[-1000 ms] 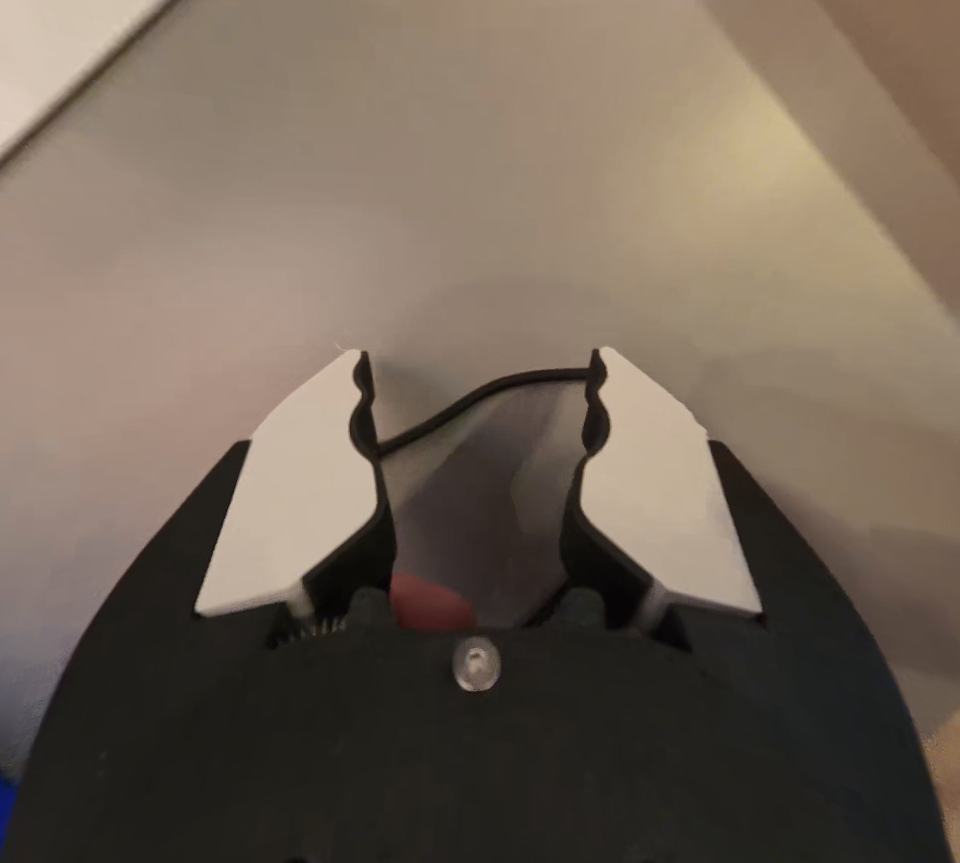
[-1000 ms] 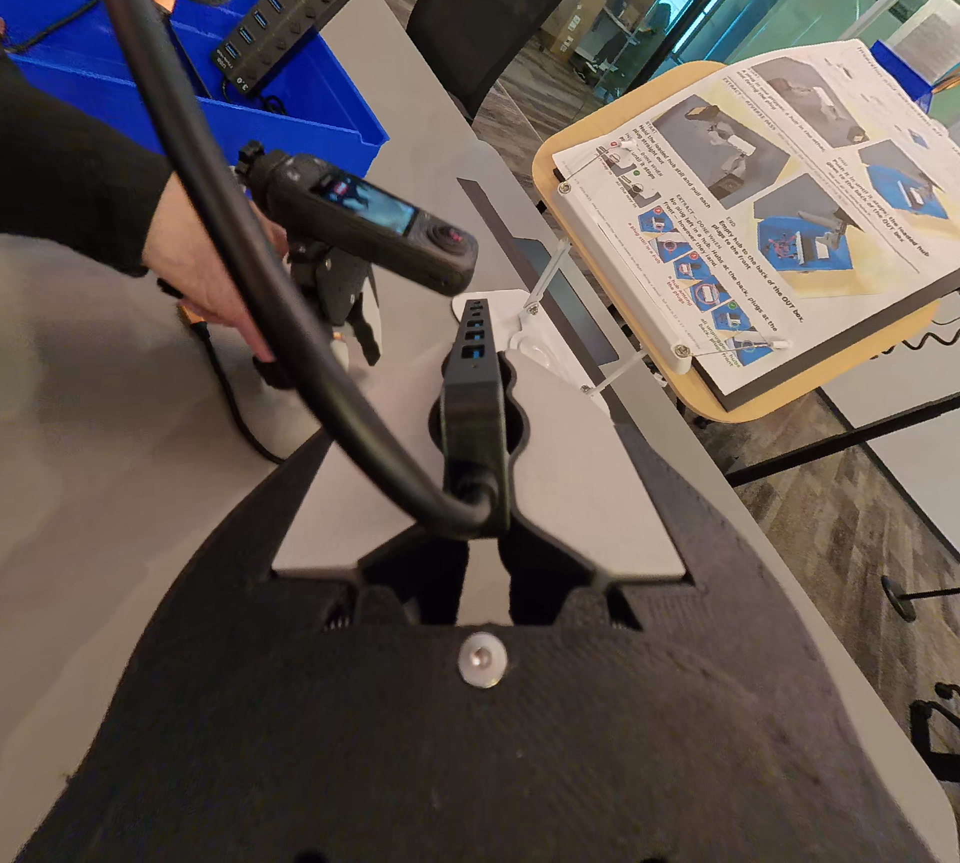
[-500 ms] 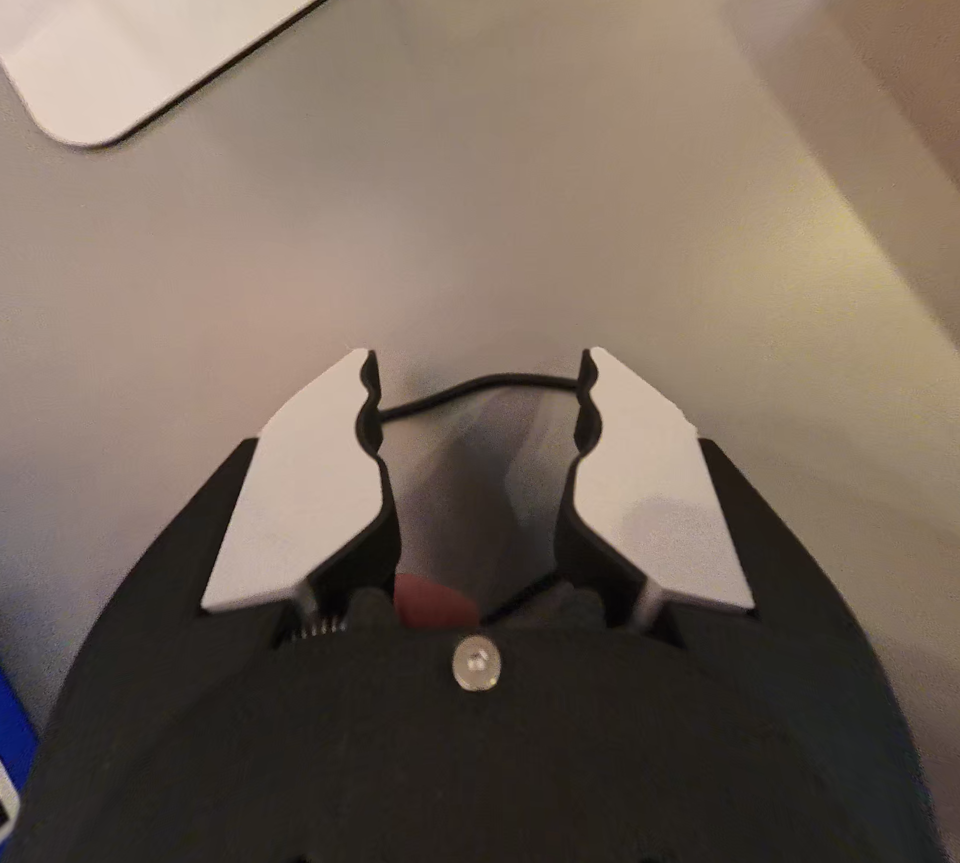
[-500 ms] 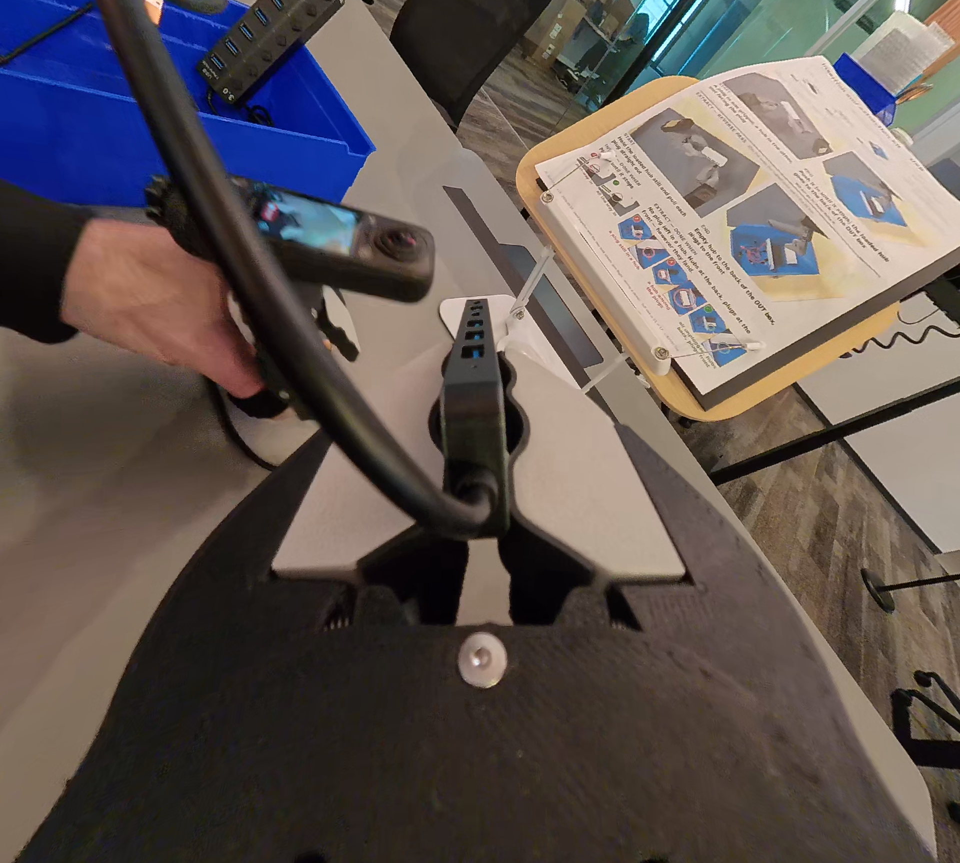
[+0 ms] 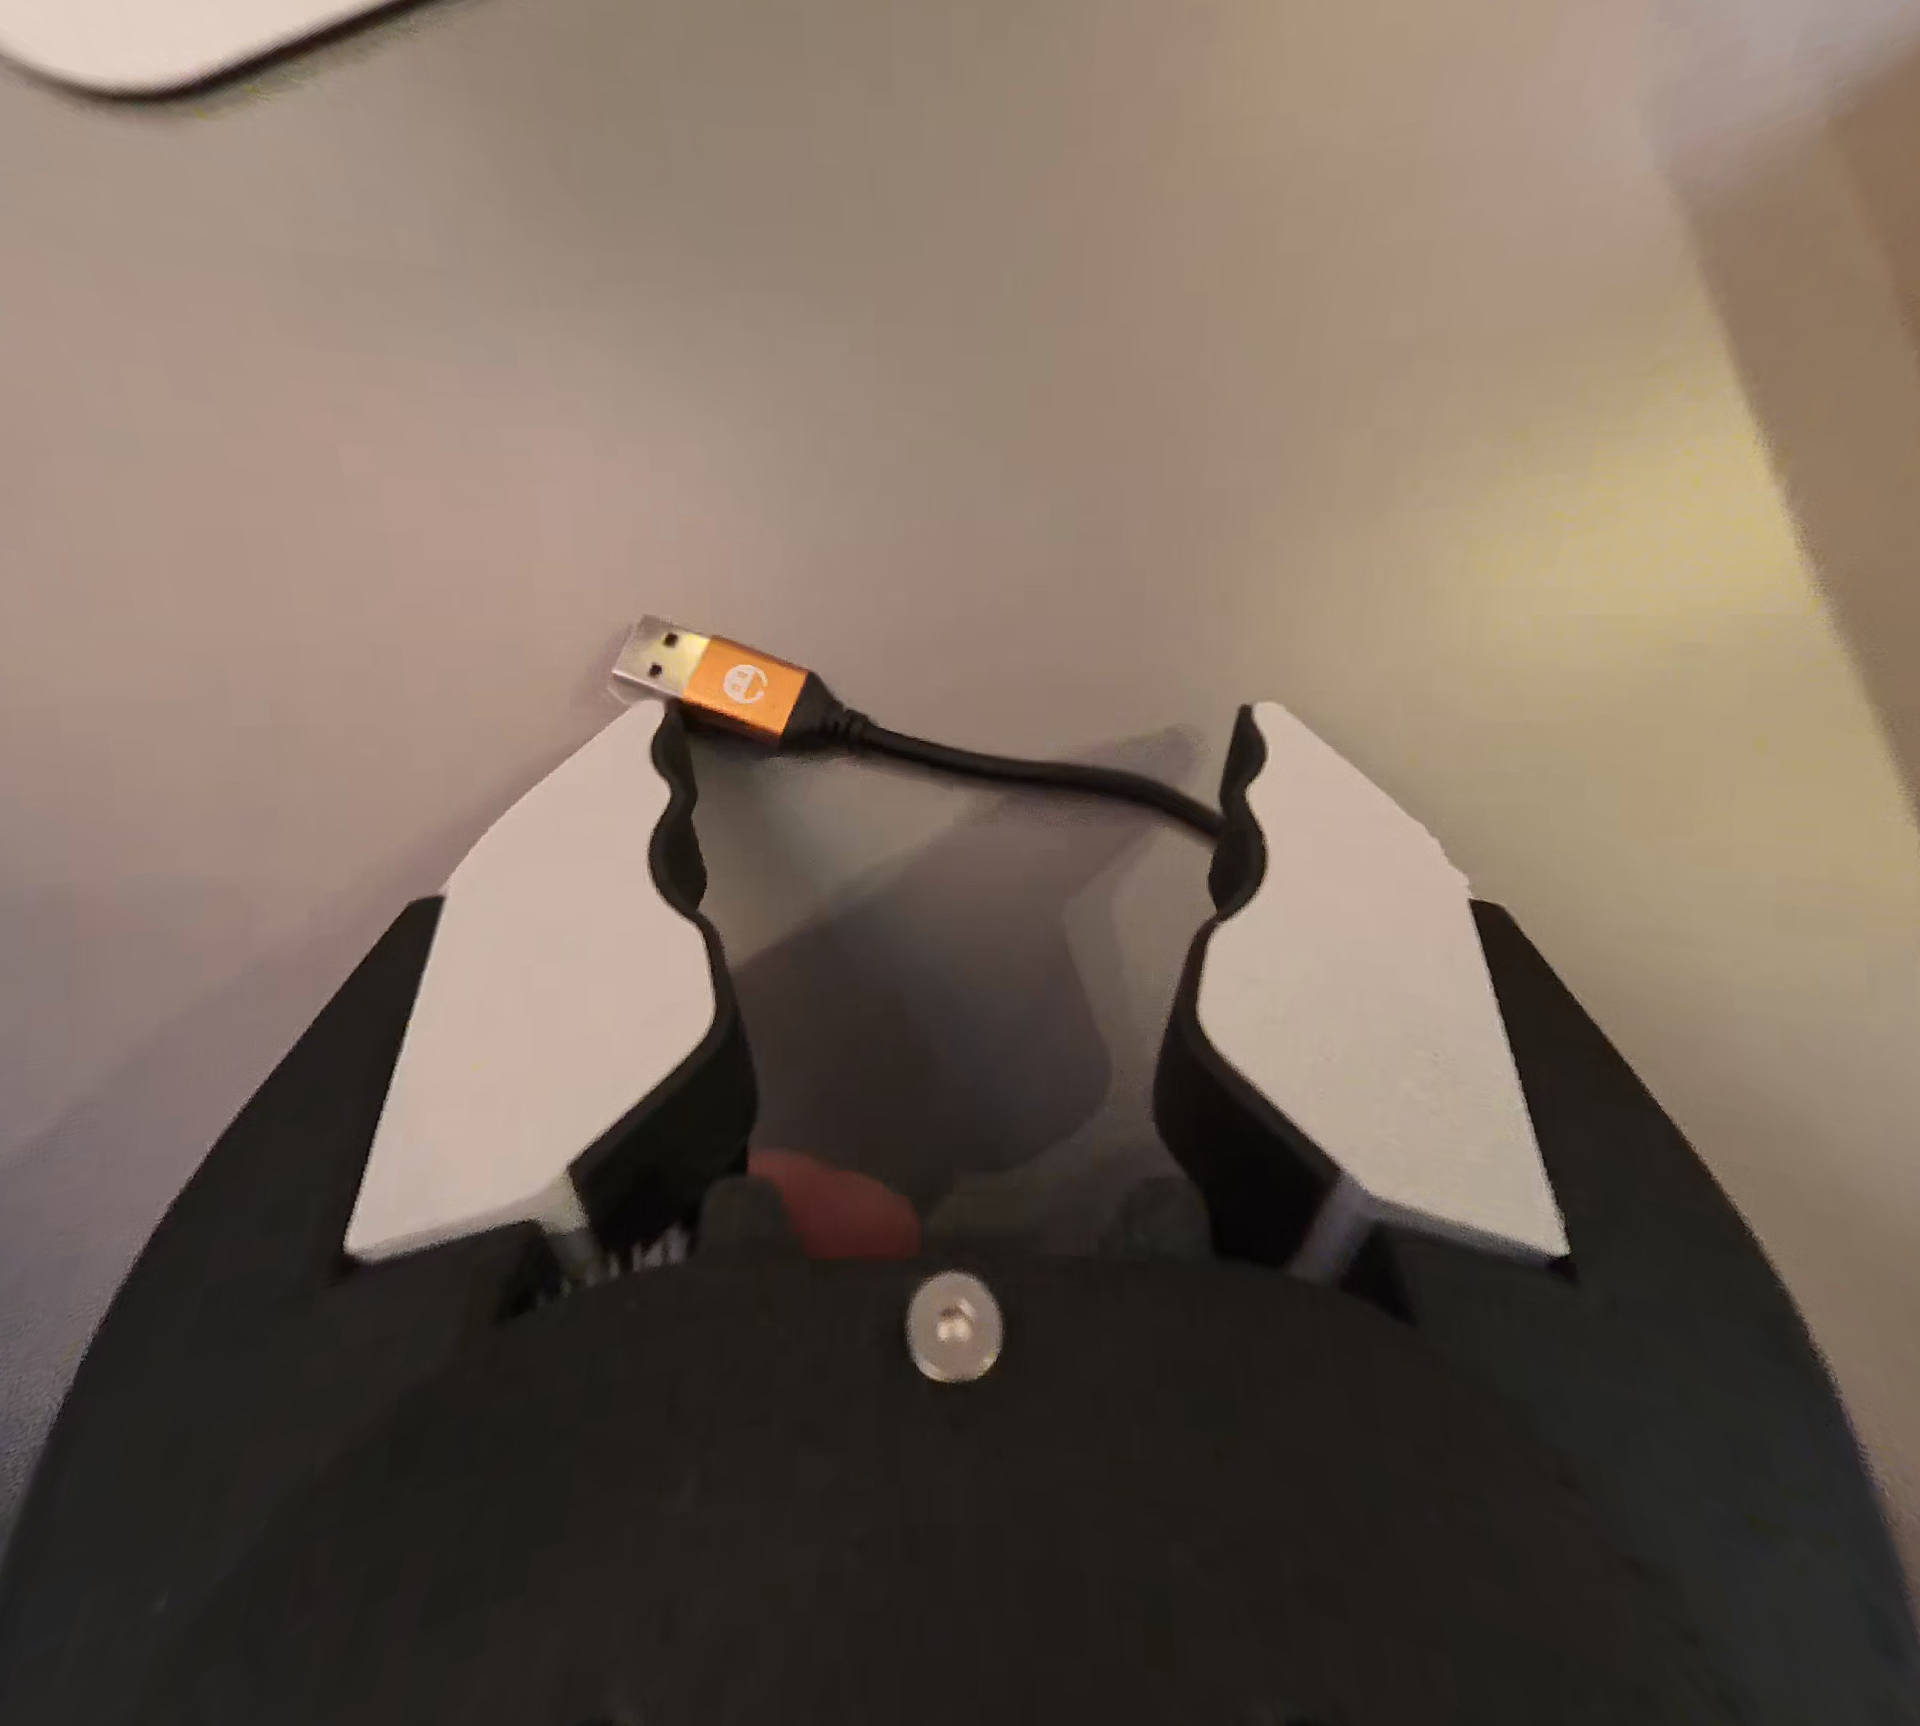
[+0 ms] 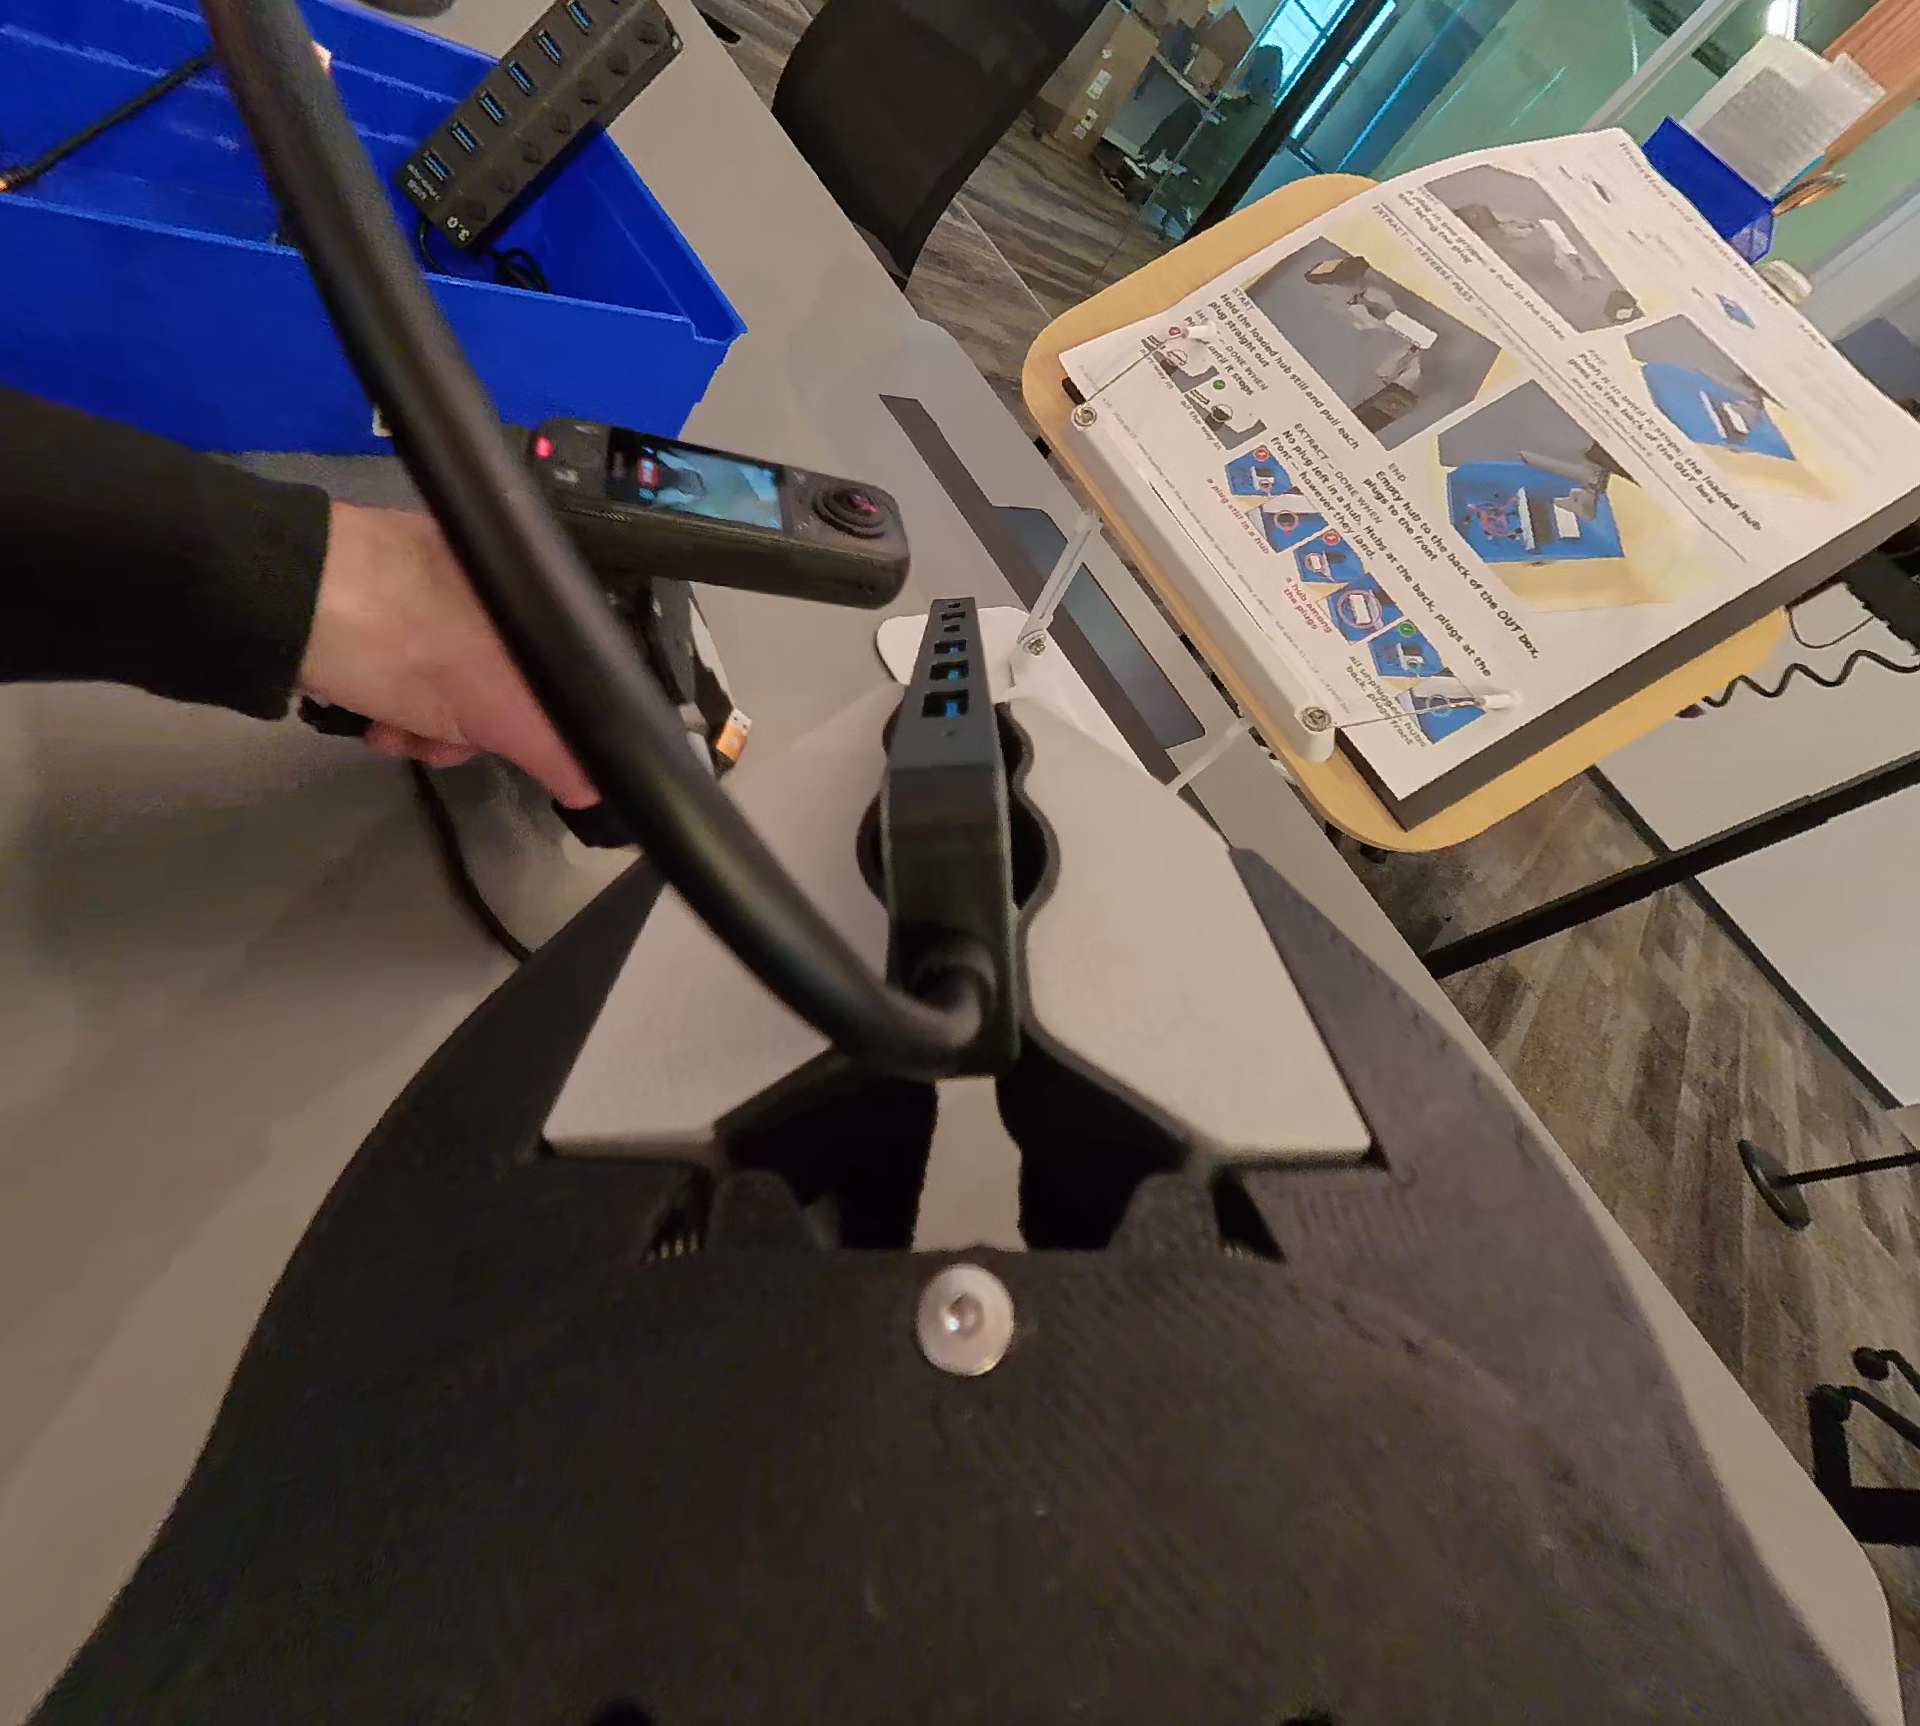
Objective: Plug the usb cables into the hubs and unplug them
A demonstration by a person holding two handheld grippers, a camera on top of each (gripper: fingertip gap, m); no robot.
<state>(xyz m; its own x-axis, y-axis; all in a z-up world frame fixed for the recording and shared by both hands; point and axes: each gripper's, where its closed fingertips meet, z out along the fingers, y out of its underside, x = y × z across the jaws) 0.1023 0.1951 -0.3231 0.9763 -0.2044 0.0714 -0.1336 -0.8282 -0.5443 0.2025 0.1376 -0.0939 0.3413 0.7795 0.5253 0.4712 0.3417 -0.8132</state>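
Grey table [image 5: 1039, 274]: USB cable [image 5: 748, 684], blue bin [image 6: 312, 326].

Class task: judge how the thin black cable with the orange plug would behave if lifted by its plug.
The thin black cable already curves, so it probably droops limply. Its orange metal plug looks rigid and small, likely light, perhaps slippery.

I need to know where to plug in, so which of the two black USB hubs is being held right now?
The narrow hub clamped edge-up in the right gripper; the longer hub leans in the blue bin.
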